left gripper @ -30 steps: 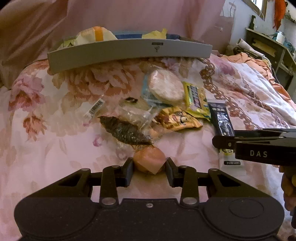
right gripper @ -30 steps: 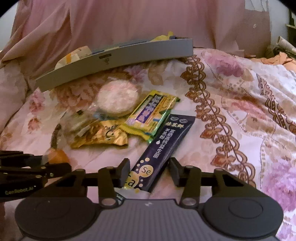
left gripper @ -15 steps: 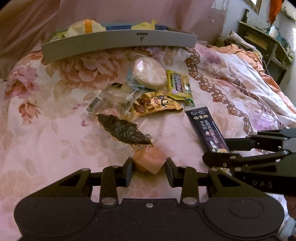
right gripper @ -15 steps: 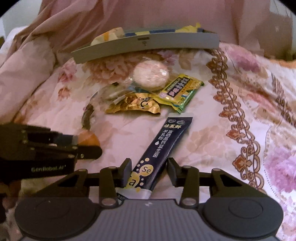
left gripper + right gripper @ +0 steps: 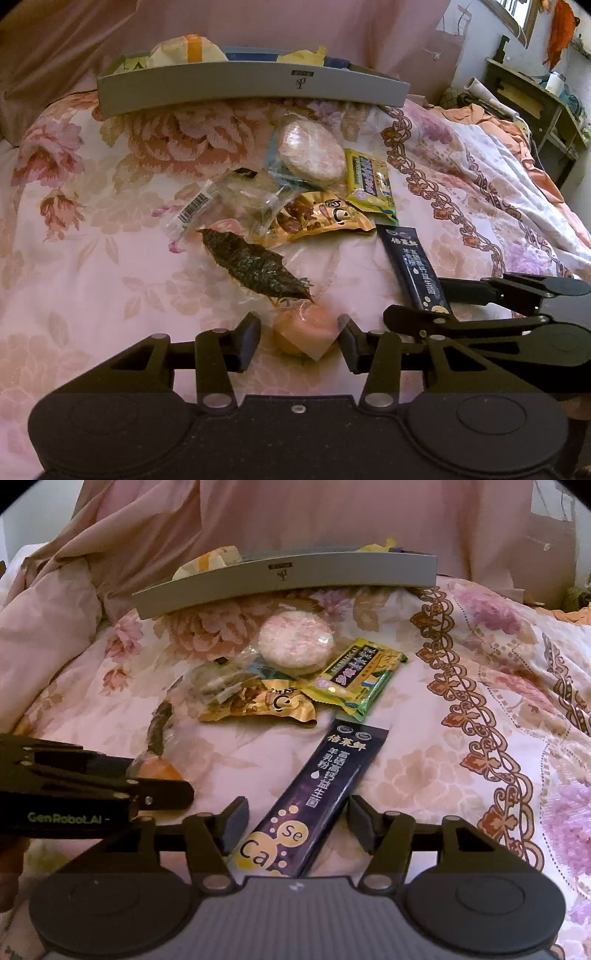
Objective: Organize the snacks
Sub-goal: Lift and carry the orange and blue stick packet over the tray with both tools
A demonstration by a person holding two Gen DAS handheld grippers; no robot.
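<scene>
Snacks lie on a floral bedspread. My left gripper [image 5: 299, 338] is open around an orange wrapped snack [image 5: 304, 332], its fingers a little apart from the wrapper. A dark seaweed pack [image 5: 255, 267] lies just beyond it. My right gripper [image 5: 297, 821] is open around the lower end of a long dark blue sachet [image 5: 321, 794], which also shows in the left wrist view [image 5: 412, 267]. Further off lie a gold packet [image 5: 266, 703], a yellow-green packet [image 5: 354, 675], a round rice cracker [image 5: 295, 644] and a clear wrapped pack [image 5: 236, 201].
A grey tray [image 5: 255, 86] with several snacks in it stands at the far edge of the bed, also in the right wrist view [image 5: 284, 579]. Pink bedding is bunched behind it. A wooden desk [image 5: 532, 92] stands at the far right.
Both grippers have opened a little wider around their snacks. The views have shifted slightly closer to the pile. The snacks lie where they were.
</scene>
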